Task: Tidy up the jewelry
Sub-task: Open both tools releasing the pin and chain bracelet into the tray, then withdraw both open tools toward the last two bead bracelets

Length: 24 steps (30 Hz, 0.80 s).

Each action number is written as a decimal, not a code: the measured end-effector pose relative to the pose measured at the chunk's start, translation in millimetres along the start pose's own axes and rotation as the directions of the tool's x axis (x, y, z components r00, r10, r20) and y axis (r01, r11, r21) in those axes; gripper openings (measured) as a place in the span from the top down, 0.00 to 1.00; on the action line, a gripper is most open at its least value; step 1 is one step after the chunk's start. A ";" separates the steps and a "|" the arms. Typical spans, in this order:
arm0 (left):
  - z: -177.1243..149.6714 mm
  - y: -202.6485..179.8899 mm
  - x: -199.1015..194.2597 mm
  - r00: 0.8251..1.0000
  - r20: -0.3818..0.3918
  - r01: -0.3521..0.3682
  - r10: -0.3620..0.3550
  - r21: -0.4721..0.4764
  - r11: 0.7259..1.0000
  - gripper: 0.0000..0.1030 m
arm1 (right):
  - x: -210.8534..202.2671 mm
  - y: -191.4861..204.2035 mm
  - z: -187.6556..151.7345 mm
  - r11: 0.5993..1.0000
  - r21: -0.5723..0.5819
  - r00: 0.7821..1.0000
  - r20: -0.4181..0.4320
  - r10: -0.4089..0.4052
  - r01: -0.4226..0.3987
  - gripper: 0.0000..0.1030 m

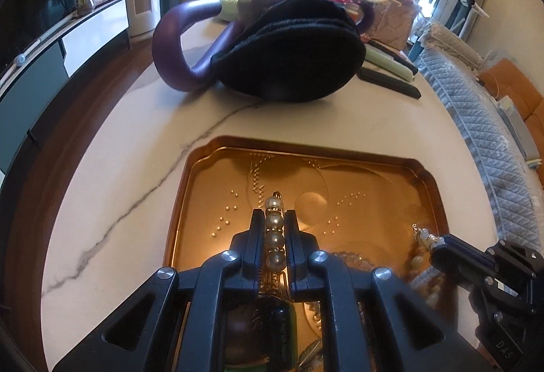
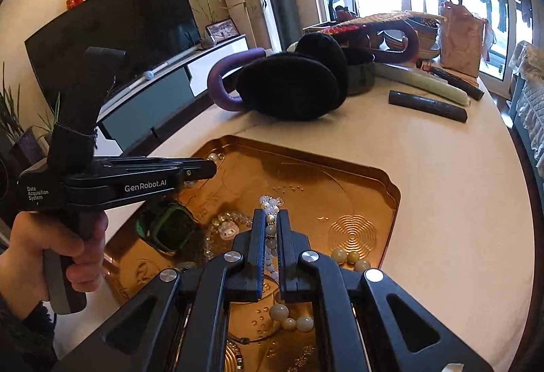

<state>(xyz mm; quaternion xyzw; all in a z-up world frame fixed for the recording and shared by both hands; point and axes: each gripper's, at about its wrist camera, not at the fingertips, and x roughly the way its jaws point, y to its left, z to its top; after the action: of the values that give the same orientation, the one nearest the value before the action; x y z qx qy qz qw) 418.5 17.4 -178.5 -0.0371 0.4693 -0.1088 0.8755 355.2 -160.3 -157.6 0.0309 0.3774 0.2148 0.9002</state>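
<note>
My left gripper point(image 1: 274, 214) is shut on a gold pin with a row of pearls point(image 1: 272, 202), held just above the gold tray point(image 1: 190, 168). In the right wrist view the left gripper point(image 2: 212, 168) comes in from the left in a person's hand point(image 2: 40, 253), the pearl pin point(image 2: 213, 157) at its tip. My right gripper point(image 2: 272, 212) is shut on a strand of pale beads point(image 2: 270, 202) over the tray point(image 2: 391, 188). The right gripper point(image 1: 438, 244) also shows at the right edge of the left wrist view. In the tray lie a green watch point(image 2: 170, 226), a clear bead bracelet point(image 2: 221, 226) and cream beads point(image 2: 353, 256).
Behind the tray on the white marble table point(image 1: 119, 168) lie black earmuffs point(image 1: 289, 59) with a purple band point(image 1: 166, 46), a dark bar point(image 2: 428, 105) and a pale green stick point(image 2: 425, 83). A quilted sofa point(image 1: 476, 120) runs along the right; a TV cabinet point(image 2: 163, 90) stands left.
</note>
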 end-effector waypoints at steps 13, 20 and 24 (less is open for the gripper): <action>-7.2 -21.2 -45.7 0.955 0.094 -0.287 0.282 0.043 0.957 0.00 | -8.6 -8.1 -3.5 0.998 0.057 1.000 0.022 -0.014 0.012 0.12; -27.9 -38.5 -68.1 0.936 0.137 -0.341 0.325 0.110 0.934 0.02 | -26.0 4.1 -9.2 0.999 0.045 1.000 0.020 -0.008 0.007 0.01; -36.4 -39.2 -86.1 0.956 0.167 -0.257 0.242 0.079 0.963 0.02 | -45.9 5.1 -15.9 0.997 0.076 0.999 0.045 0.014 -0.017 0.00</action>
<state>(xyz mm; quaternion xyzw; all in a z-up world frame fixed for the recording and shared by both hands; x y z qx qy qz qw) 336.0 0.0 -122.1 0.0579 0.3944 -0.0174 0.9169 313.7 -176.2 -137.2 0.0730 0.3648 0.2064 0.9050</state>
